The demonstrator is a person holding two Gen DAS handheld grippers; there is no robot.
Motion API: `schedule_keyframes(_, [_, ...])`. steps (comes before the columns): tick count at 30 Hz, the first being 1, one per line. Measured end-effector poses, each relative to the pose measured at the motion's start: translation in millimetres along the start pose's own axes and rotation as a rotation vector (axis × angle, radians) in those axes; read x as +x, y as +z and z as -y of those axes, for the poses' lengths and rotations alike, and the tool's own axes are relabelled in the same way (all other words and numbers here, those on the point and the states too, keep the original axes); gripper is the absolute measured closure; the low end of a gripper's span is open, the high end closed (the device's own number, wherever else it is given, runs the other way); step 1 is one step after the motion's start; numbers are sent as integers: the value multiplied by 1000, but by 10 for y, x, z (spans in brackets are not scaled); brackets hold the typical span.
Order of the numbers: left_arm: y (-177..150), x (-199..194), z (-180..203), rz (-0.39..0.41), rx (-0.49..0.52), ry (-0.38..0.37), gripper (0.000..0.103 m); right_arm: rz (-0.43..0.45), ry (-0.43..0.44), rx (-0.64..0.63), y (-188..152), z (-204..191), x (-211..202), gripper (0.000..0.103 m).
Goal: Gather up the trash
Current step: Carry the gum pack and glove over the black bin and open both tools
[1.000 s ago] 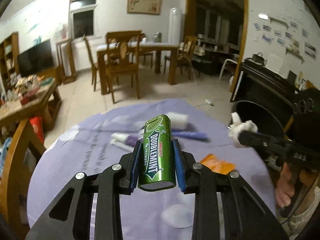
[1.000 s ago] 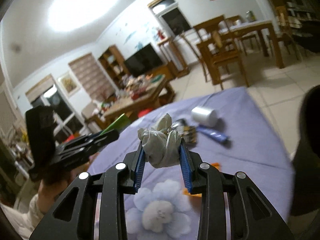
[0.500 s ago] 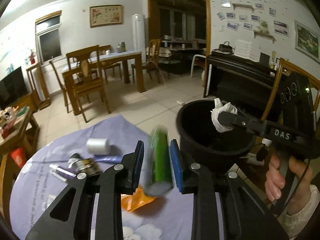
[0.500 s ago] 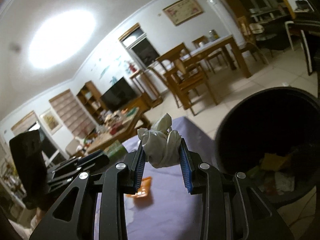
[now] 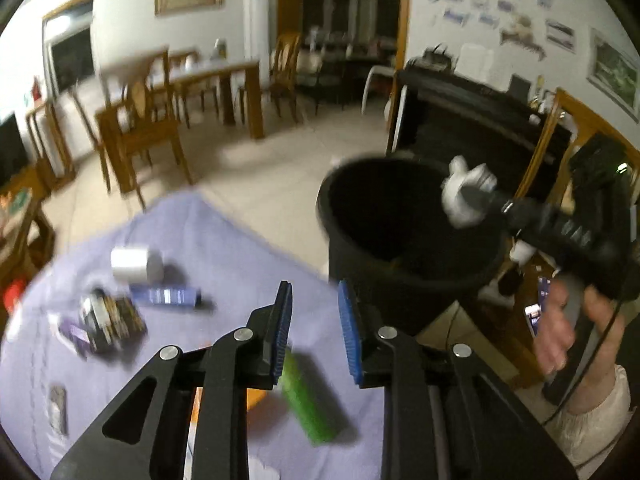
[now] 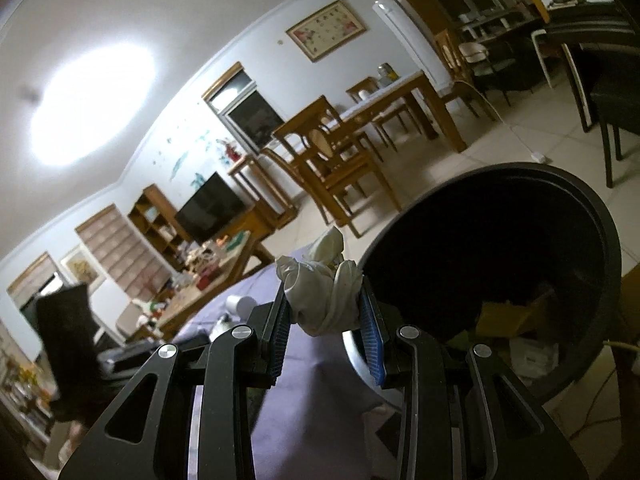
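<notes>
My left gripper (image 5: pixel 314 330) is open and empty above the purple tablecloth (image 5: pixel 224 248). The green gum pack (image 5: pixel 306 400) lies blurred on the cloth just below the jaws, short of the black trash bin (image 5: pixel 404 280). My right gripper (image 6: pixel 324 322) is shut on a crumpled white tissue (image 6: pixel 324 300) at the near rim of the bin (image 6: pixel 580 208). In the left wrist view the right gripper (image 5: pixel 466 200) holds the tissue (image 5: pixel 460 196) over the bin's mouth. Paper trash lies inside the bin.
On the cloth lie a white roll (image 5: pixel 134 266), a purple tube (image 5: pixel 164 296), a dark wrapper (image 5: pixel 108 322) and an orange wrapper (image 5: pixel 252 398). The bin stands off the table's right edge. Wooden chairs (image 5: pixel 136 136) and a dining table stand on the tiled floor beyond.
My left gripper opened and the green gum pack dropped onto the cloth beside the bin. My right gripper carried the tissue further over the bin.
</notes>
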State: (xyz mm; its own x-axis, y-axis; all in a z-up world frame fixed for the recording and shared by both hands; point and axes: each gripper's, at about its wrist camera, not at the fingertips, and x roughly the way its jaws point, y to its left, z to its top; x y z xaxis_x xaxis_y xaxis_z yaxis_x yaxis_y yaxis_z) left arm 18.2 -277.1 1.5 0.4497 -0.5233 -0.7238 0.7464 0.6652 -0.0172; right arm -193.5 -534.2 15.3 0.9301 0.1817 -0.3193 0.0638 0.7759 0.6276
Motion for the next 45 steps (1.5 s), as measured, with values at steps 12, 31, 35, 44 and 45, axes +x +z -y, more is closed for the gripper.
schedule_keyframes(12, [-304,418,-156,-173,-48,6,70,-69,23,-12,-158,-158,326,70])
schedule_keyframes(31, [462,362,603,29,-8,-198,82,61,-53,48,-44,244,65,70])
schedule_keyframes(35, [617,673,760,-3,-23,-245,82,66,-82,81,-76,371,58,70])
schedule_keyframes(44, [774,962,907,-25,-20,-252,82,52,-106,118,-119,610,39,69])
schedule_keyframes(45, [792,976,913,-23,-23,-247,81,46,-106,126,-120,636,37,63])
